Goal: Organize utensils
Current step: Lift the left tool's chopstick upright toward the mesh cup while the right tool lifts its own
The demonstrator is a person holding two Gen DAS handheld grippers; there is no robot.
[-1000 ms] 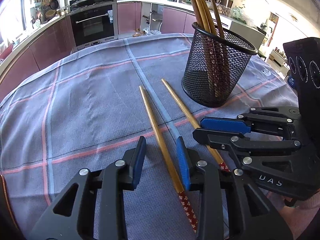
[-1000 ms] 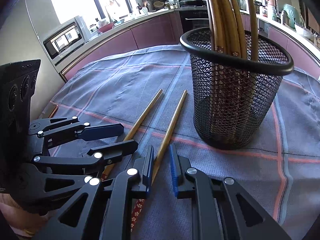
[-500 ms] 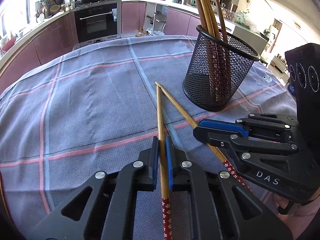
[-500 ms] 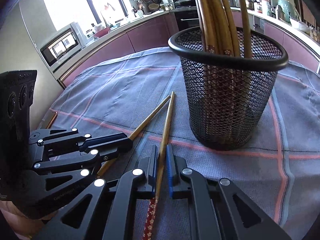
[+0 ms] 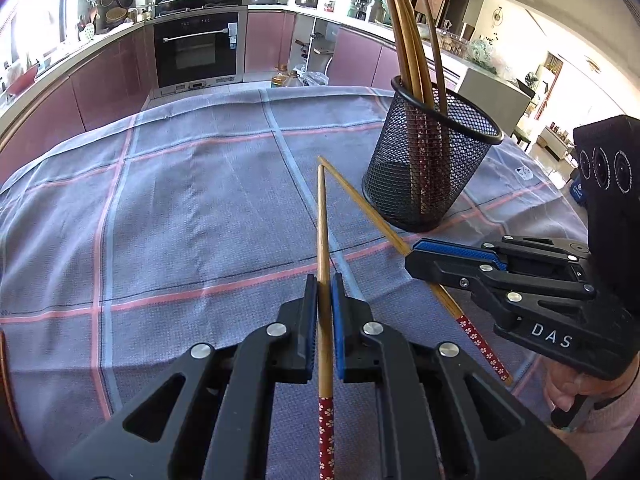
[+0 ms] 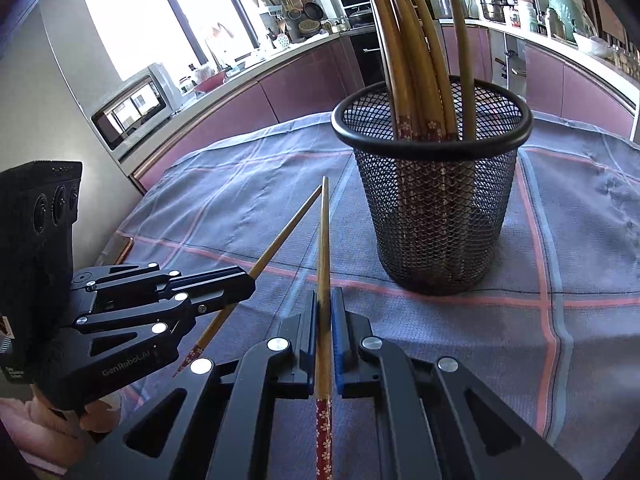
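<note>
Tongs (image 5: 324, 280) pinch chopstick (image 5: 322, 216) | checked tablecloth (image 5: 180, 208) (kitchen behind)

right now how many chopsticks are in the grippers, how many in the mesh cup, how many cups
chopsticks clamped in grippers: 2, one in the left gripper and one in the right gripper
chopsticks standing in the mesh cup: 5, as far as the right wrist view shows
mesh cups: 1
total: 8

Each camera sits just behind its own fingers, tilted down over the desk (image 5: 180, 208) and close to it. The left view faces the oven (image 5: 198, 46) wall; the right view faces the window. Both share the mesh cup (image 5: 430, 168) (image 6: 434, 208), the two chopsticks and each other's gripper
</note>
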